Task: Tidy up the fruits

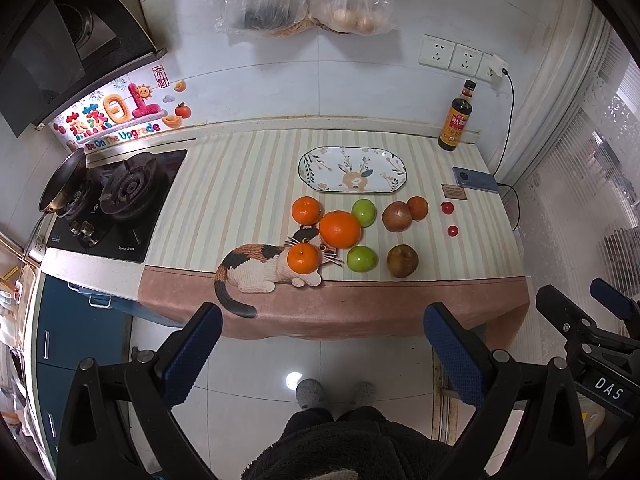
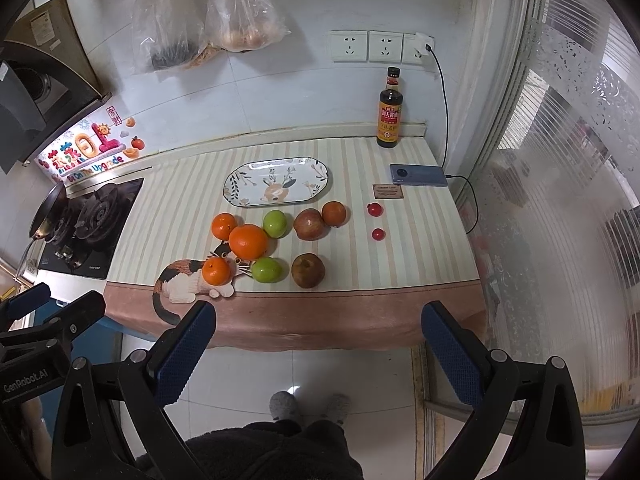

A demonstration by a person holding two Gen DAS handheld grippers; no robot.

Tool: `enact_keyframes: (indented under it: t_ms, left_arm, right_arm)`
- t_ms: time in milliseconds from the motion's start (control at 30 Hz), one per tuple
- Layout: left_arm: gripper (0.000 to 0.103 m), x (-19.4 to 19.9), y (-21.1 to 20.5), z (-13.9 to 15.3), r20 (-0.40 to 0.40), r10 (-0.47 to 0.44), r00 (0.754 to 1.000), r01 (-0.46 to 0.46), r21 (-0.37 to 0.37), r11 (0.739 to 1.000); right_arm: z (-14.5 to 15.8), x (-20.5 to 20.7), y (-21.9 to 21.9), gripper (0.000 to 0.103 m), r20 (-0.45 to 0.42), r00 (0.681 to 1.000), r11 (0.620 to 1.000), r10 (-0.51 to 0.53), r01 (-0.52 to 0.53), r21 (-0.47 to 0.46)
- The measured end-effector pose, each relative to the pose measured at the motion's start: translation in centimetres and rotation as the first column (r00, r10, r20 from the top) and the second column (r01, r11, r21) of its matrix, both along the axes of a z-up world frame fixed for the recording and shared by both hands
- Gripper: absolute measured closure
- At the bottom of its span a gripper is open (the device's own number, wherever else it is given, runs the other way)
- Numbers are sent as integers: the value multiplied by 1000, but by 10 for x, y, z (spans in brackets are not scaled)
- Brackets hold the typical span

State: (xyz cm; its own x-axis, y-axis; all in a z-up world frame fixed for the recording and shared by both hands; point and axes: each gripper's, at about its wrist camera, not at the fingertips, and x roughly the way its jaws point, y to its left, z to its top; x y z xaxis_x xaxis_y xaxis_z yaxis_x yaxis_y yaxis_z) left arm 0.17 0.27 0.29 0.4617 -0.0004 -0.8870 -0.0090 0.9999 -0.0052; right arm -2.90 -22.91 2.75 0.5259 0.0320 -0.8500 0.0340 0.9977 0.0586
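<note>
The fruits lie loose on the striped cloth of the tabletop, in front of an oval patterned plate with nothing on it. A large orange sits in the middle, touching a smaller orange behind it on the left and close to a green apple behind it on the right. Nearer the front edge are another small orange resting on the cloth's cat picture, a second green apple and a brown pear-like fruit. To the right, a red apple touches a small orange, and two cherry tomatoes lie well apart from the rest.

The left gripper and right gripper both hover off the tabletop's front edge, fingers spread wide, holding and touching nothing.

Open cloth stretches left toward the stove; a sauce bottle and phone occupy the back right corner.
</note>
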Motion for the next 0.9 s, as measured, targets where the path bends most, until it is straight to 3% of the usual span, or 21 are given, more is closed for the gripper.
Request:
enact_keyframes:
  t_ms: [900]
  left_arm:
    - [0, 3, -1, 4, 3, -3, 1000, 3, 2, 1000]
  right_arm:
    - [2, 0, 10, 0, 0, 1000, 1000, 5, -5, 6]
